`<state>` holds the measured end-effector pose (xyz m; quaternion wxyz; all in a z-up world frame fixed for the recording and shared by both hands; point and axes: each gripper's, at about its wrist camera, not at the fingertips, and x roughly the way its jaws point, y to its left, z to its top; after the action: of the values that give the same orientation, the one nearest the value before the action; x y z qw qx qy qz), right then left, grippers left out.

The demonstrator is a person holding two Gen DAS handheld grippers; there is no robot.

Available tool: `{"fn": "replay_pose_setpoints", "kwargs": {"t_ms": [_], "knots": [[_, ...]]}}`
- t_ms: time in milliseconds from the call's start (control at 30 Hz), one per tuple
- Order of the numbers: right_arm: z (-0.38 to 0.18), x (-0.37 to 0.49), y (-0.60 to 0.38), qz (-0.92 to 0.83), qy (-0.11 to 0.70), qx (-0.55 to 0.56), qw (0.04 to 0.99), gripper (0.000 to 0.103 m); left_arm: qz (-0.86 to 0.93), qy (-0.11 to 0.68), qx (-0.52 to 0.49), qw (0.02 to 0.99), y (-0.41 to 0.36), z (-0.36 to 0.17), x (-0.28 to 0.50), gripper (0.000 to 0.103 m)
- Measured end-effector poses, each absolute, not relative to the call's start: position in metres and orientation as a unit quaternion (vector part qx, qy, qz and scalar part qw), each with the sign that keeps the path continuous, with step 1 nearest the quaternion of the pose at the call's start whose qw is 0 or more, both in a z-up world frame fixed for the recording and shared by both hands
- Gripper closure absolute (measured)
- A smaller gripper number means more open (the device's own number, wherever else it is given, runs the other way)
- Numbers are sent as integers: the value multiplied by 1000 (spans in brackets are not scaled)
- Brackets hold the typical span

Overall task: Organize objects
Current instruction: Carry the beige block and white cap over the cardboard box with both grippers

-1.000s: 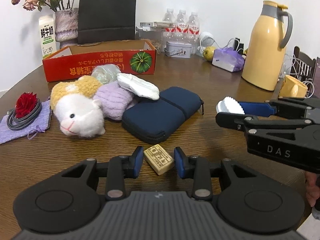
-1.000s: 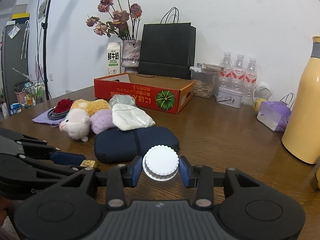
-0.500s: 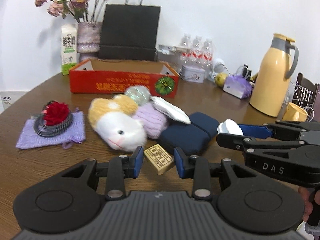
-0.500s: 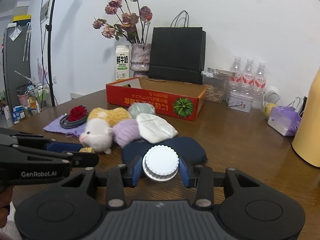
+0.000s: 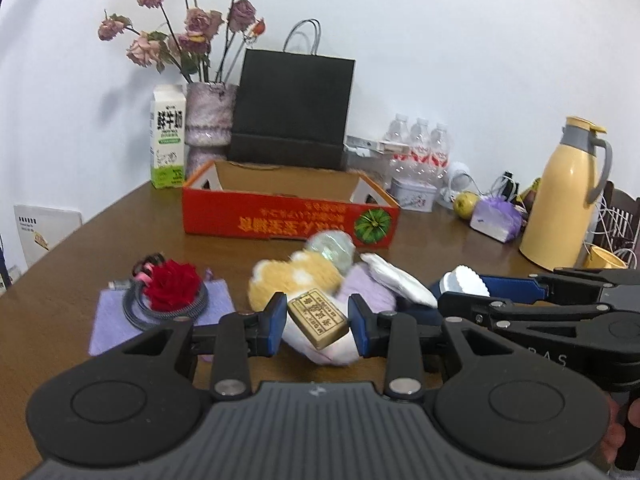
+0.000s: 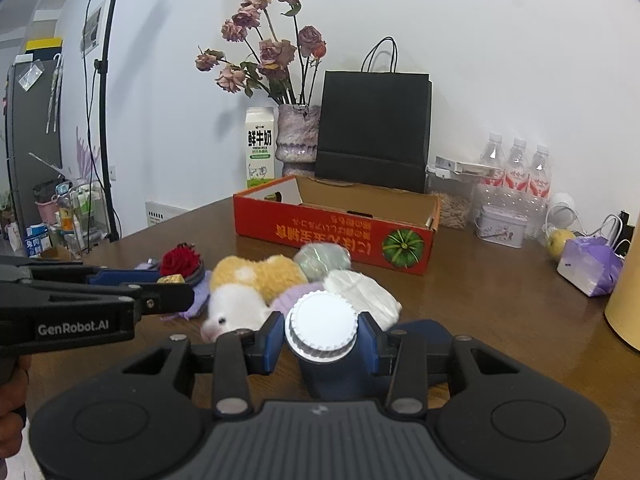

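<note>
My left gripper (image 5: 318,324) is shut on a small tan block with printed characters (image 5: 317,318) and holds it in the air above the table. My right gripper (image 6: 322,332) is shut on a white ridged round lid (image 6: 322,326), also held in the air. Each gripper shows in the other's view: the right one (image 5: 464,285) and the left one (image 6: 172,280). Ahead stands an open red cardboard box with a pumpkin picture (image 5: 288,216), also in the right wrist view (image 6: 336,232). A plush toy (image 6: 248,284), a purple sock (image 5: 366,294), a white pouch (image 6: 360,292) and a navy case (image 6: 424,330) lie below.
A red rose on a coiled cable lies on a purple cloth (image 5: 170,292). A milk carton (image 5: 168,136), a vase of dried flowers (image 5: 208,120), a black paper bag (image 5: 292,108), water bottles (image 5: 418,144) and a yellow thermos (image 5: 560,196) stand at the back.
Both grippers have risen from the table with the block and the lid in them. They have drawn back and tilted up, so the red box and back wall show more.
</note>
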<state>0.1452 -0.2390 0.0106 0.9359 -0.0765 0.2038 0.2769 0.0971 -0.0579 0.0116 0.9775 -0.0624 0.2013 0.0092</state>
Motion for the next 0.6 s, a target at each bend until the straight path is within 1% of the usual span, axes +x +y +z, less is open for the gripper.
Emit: {"fn": "replay_pose_setpoints", "kwargs": {"t_ms": [600], "knots": [[31,191,-194,263,190,-61,944,64,11,182,-61,981,-12,35,147,69]]}}
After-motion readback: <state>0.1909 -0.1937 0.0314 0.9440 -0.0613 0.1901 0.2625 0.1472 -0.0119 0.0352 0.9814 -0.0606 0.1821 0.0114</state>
